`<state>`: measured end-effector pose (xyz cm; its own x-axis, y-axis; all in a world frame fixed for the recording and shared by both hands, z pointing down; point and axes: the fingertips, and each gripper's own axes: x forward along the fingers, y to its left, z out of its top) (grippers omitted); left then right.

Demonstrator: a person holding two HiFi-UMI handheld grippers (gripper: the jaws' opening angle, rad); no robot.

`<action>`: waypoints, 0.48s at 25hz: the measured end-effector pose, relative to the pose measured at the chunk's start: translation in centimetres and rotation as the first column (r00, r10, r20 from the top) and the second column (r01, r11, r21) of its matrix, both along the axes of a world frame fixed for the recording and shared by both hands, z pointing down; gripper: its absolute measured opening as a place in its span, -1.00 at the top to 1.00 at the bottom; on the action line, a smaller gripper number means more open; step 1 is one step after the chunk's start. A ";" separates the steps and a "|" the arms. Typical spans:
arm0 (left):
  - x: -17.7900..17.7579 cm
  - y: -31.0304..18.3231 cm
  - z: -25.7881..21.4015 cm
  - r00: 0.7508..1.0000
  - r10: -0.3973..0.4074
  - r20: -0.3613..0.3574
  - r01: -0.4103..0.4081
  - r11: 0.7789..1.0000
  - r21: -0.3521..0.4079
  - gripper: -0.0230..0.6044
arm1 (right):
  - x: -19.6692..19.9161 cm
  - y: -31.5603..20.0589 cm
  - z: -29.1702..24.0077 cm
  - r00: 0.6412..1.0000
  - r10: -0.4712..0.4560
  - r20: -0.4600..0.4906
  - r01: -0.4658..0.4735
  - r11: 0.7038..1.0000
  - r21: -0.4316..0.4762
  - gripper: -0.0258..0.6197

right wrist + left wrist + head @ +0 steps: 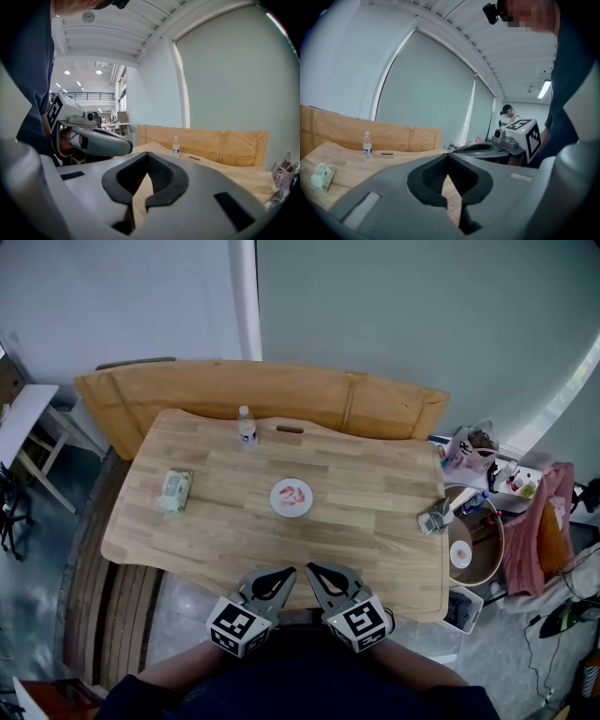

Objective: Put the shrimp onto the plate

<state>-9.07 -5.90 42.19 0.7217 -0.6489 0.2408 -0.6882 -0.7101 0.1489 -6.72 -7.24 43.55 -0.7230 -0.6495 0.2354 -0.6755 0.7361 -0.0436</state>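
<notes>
A white plate (276,505) lies in the middle of the wooden table (216,521), and pink shrimp (293,494) rest on it. Both grippers hover side by side at the table's near edge, well short of the plate. My left gripper (289,571) is shut with nothing between its jaws; in the left gripper view (448,157) its tips meet. My right gripper (311,568) is also shut and empty, its tips touching in the right gripper view (147,155). Neither gripper view shows the plate.
A water bottle (247,426) stands at the table's far edge, also visible in the gripper views (367,145) (176,146). A tissue pack (175,490) lies at the left. A small device (434,518) sits at the right edge. A cluttered round stand (473,545) stands to the right of the table.
</notes>
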 end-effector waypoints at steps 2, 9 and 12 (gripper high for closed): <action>0.4 0.4 -0.1 1.000 0.018 0.013 -0.018 1.000 0.011 0.91 | -0.3 0.4 0.1 1.000 -0.014 0.000 0.014 1.000 -0.004 0.89; 0.3 1.4 -0.4 0.999 0.033 0.016 -0.033 0.999 0.028 0.91 | -0.8 1.2 0.2 1.000 -0.024 -0.002 0.024 1.000 -0.013 0.89; 0.1 1.6 -0.4 0.999 0.034 0.013 -0.035 0.999 0.032 0.91 | -1.1 1.6 0.2 1.000 -0.028 -0.007 0.028 1.000 -0.013 0.89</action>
